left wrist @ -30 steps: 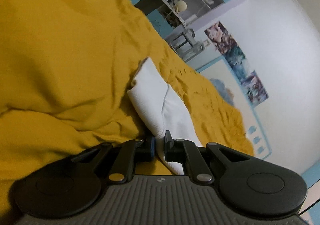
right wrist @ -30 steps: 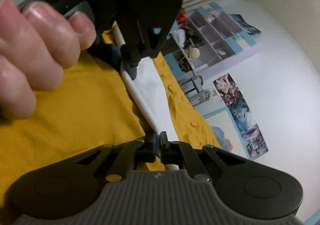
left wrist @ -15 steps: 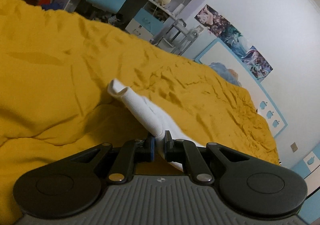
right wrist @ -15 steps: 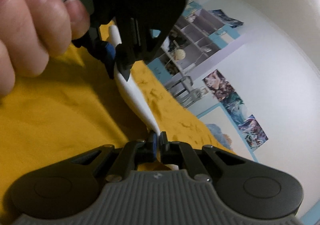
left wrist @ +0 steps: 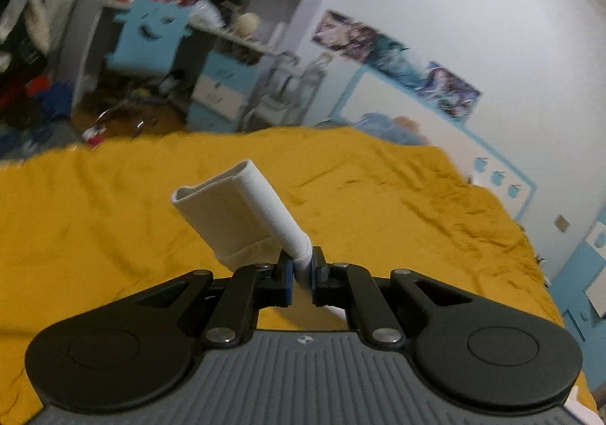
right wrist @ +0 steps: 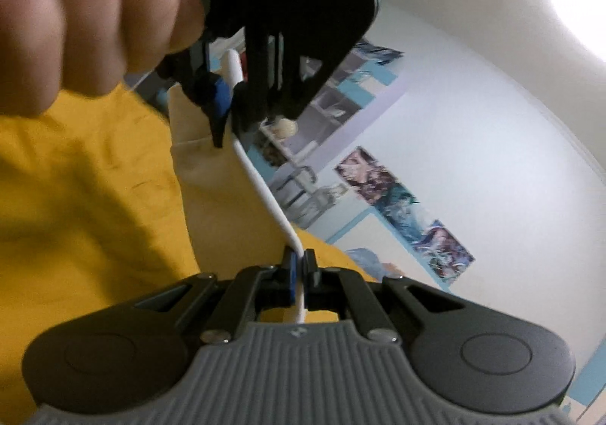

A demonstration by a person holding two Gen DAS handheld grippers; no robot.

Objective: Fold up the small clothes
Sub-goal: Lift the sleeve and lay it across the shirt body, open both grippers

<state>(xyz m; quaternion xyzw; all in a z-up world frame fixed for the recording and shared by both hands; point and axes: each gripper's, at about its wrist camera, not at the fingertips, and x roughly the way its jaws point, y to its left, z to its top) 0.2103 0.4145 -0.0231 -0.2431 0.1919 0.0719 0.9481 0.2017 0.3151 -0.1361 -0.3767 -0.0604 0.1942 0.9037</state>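
Note:
A small white garment [left wrist: 242,213] is held up above the yellow bedspread [left wrist: 94,205]. My left gripper [left wrist: 302,270] is shut on one end of it; its folded part sticks up ahead of the jaws. My right gripper [right wrist: 299,266] is shut on the other end, seen as a thin white edge [right wrist: 265,194] stretched between the two grippers. The left gripper [right wrist: 227,111] and the hand [right wrist: 75,16] holding it fill the upper left of the right wrist view. More pale cloth [right wrist: 197,167] hangs below it.
The yellow bedspread [right wrist: 75,228] lies wrinkled under both grippers. Beyond the bed stand cluttered shelves and a blue chair [left wrist: 147,35]. A white wall with posters [left wrist: 394,50] runs along the right side.
Both grippers have lifted the white garment off the bedspread. The left view has tilted up, showing more of the room. The garment now stands up ahead of the left jaws.

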